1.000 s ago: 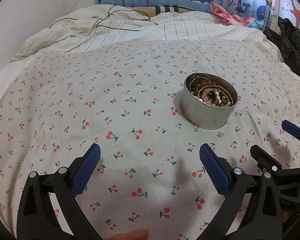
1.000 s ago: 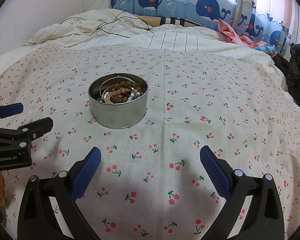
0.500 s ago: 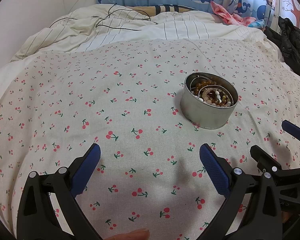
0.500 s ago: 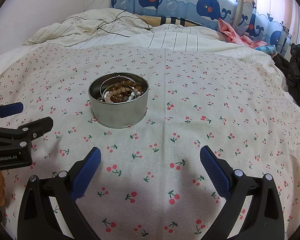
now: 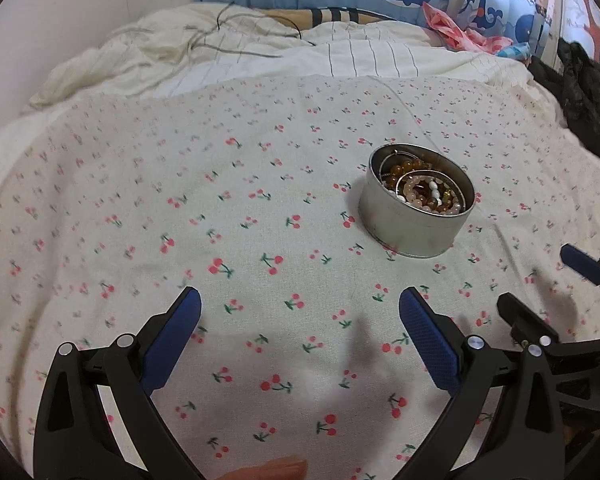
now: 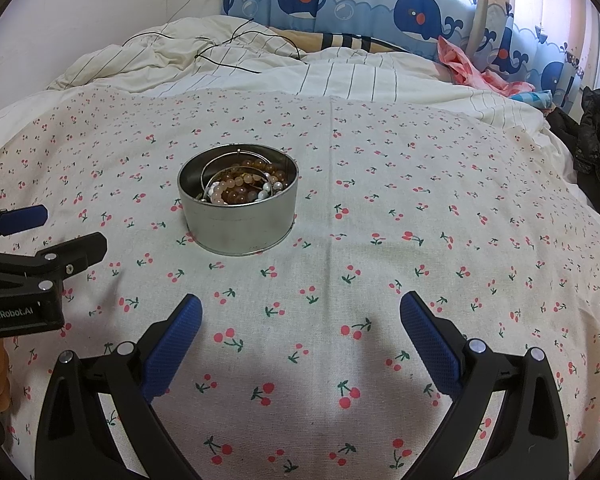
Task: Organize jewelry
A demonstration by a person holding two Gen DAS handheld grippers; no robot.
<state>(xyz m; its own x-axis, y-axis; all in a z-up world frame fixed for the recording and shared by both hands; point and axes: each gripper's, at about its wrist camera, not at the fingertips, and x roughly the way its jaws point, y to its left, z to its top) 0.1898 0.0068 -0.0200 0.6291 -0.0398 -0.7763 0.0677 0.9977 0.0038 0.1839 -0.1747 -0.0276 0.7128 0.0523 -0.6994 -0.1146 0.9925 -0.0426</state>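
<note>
Almost nothing has changed over the last second: the tin [image 6: 238,210] sits in the same spot on the cherry-print bed sheet [image 6: 420,200], the bead bracelets [image 6: 242,188] heaped inside it, and only my left view has shifted slightly. My left hand-held gripper [image 5: 300,332] and my right hand-held gripper [image 6: 300,332] both hang low over the sheet, short of the tin, each spread wide with nothing between its blue pads. I judge the jewelry already gathered, as none lies loose on the bed.
</note>
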